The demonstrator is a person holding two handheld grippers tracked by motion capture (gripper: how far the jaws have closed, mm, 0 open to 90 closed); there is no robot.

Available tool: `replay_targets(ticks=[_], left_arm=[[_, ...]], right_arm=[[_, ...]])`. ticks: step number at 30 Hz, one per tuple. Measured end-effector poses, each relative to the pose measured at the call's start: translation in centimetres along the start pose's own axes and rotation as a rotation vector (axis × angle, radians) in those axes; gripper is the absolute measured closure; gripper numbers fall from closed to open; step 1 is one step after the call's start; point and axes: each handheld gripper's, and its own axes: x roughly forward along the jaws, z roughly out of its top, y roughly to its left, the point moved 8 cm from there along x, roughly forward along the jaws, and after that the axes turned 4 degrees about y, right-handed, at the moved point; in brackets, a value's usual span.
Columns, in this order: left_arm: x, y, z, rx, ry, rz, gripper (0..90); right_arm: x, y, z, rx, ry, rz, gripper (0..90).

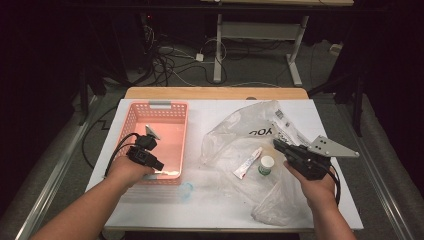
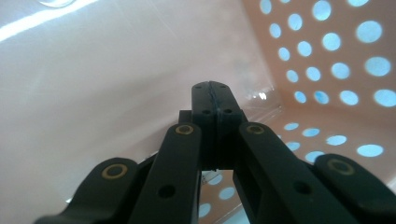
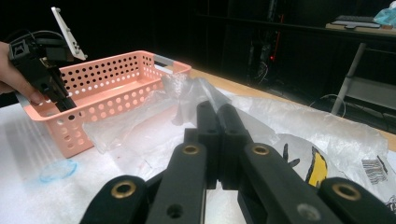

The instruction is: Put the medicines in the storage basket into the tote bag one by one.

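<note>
The pink basket sits at the left of the white table, likely there to collect things from the bag. The left gripper reaches down inside it by its near wall, jaws pressed together with nothing between them; a pale object lies on the basket floor just past the tips, so it looks freshly dropped. Right of the basket, a clear plastic bag lies spread open with a tube and a small bottle on it. The right gripper rests at the bag's right side, jaws closed and empty, the bottle just beside its tips.
</note>
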Motion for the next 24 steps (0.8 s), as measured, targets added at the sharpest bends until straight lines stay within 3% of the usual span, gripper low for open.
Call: replay_targets(ticks=[8,12,19,24], left_arm=[[-1.5,-0.7,-0.7,0.040,-0.017,-0.021,87.5],[-1.2,-1.0,-1.3,0.062,0.038,-0.042,87.5],[-1.5,-0.3,-2.0,0.038,0.088,-0.014,87.6],[-1.0,0.6,-2.3,0.036,0.151,0.004,87.6]], right_arm=[[0.0,0.0,0.1,-0.009,-0.001,-0.001,90.0],[0.3,0.2,-0.1,-0.011,0.008,0.003,90.0],[0.1,0.0,0.0,-0.008,0.003,0.002,90.0],[0.2,0.2,0.0,-0.011,0.005,0.007,90.0]])
